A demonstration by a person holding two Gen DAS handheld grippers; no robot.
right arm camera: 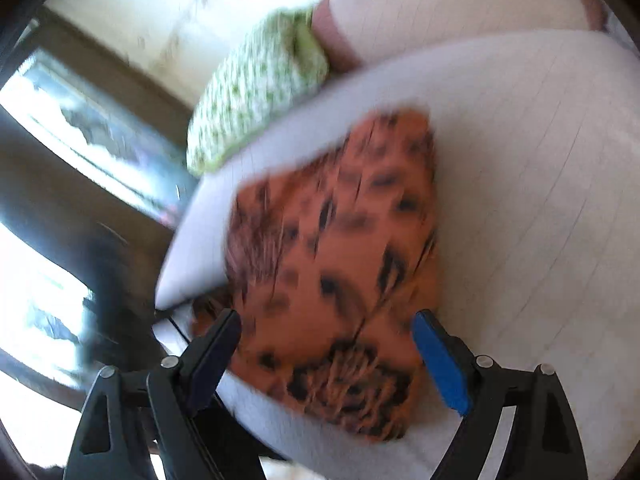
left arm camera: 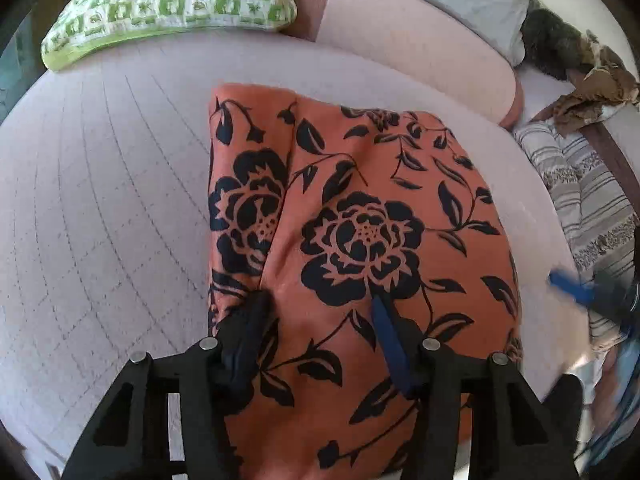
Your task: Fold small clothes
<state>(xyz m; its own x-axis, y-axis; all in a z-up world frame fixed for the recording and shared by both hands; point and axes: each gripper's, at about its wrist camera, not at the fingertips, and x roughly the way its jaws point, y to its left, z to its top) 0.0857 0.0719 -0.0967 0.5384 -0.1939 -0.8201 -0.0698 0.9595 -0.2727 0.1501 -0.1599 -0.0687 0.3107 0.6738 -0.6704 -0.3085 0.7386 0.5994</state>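
An orange cloth with black flower print [left arm camera: 360, 216] lies folded on the pale quilted bed [left arm camera: 100, 200]. My left gripper [left arm camera: 320, 300] is open, its fingertips resting on or just above the cloth's near part. My right gripper [right arm camera: 326, 322] is open and empty, held above the same cloth [right arm camera: 340, 280], which looks blurred in the right wrist view. The right gripper's blue finger [left arm camera: 568, 286] also shows at the right edge of the left wrist view, beside the cloth.
A green and white checked pillow [left arm camera: 172, 4] lies at the bed's far left. A pink bolster [left arm camera: 420, 52] runs along the back. Striped bedding [left arm camera: 584, 192] and a brown heap [left arm camera: 592, 92] lie at the right. A window [right arm camera: 80, 128] is left of the bed.
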